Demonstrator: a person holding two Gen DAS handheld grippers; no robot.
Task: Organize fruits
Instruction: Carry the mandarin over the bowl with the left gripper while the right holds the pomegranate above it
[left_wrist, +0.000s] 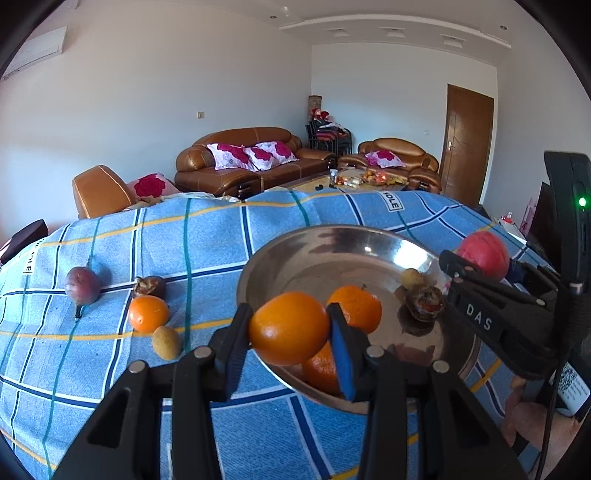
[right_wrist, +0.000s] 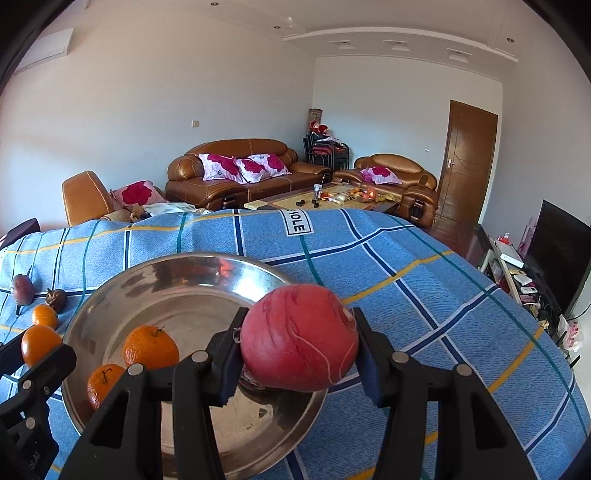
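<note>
The left tongs (left_wrist: 290, 328) point slightly downward over the near rim of the metal bowl (left_wrist: 295, 251), pinching an orange (left_wrist: 289, 326) between their pads. The right tongs (right_wrist: 299, 343) slope down the same way over the bowl's right edge, clamped on a red apple (right_wrist: 300, 336). Two more oranges (right_wrist: 150, 346) lie inside the bowl. On the blue checked cloth (left_wrist: 184, 240) to the left sit another orange (left_wrist: 148, 313), a kiwi (left_wrist: 167, 342) and a dark pear (left_wrist: 82, 285).
</note>
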